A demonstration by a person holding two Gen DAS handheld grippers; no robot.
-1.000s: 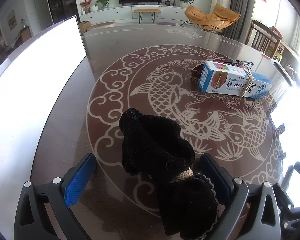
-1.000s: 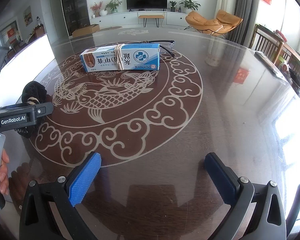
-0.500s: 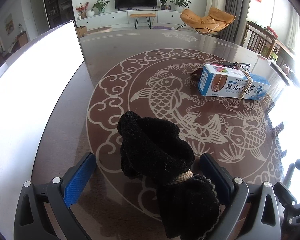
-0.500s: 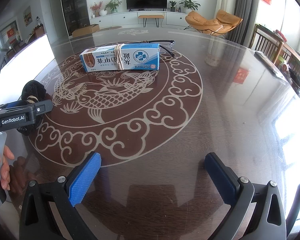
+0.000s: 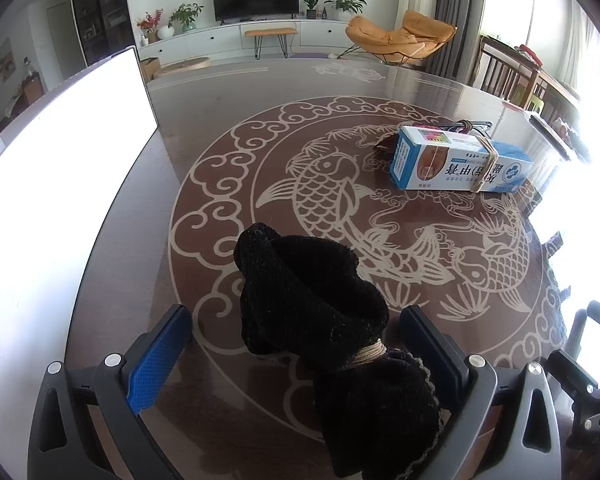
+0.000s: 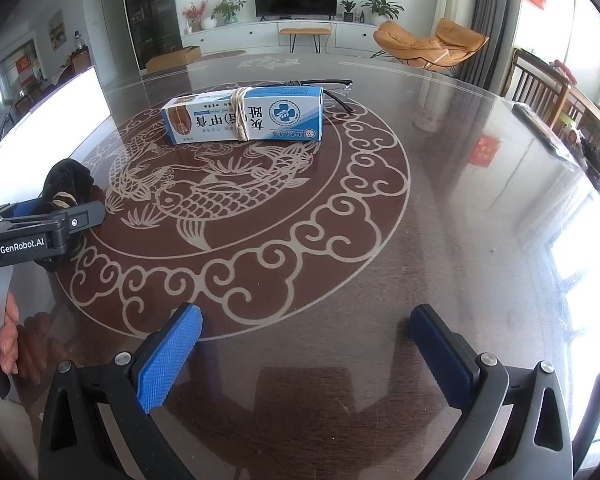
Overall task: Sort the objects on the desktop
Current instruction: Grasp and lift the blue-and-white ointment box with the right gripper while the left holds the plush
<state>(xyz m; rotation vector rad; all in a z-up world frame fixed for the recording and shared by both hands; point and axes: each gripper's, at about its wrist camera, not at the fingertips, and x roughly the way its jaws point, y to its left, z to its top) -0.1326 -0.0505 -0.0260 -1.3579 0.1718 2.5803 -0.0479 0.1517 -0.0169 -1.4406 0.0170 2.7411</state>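
Left gripper [image 5: 296,344] spread wide, its blue pads [image 5: 158,356] on either side of a black knitted cloth bundle [image 5: 312,300] tied with a band of tan twine [image 5: 366,354] — the pads do not look pressed onto it, and the left pad stands clearly apart from the fabric. The bundle lies on the dark glossy desk [image 5: 204,120], at the near-left edge of the round fish pattern [image 5: 324,184]. Right gripper [image 6: 306,356] also spread, nothing between its pads, hanging over bare desk near the pattern's rim. Farther across the pattern lies a blue-and-white carton [image 6: 246,118] on its long side, twine looped round its middle — a pair of glasses [image 6: 336,88] just behind it. A hand [image 6: 2,332] shows at the left edge of the right view, holding the left gripper's handle.
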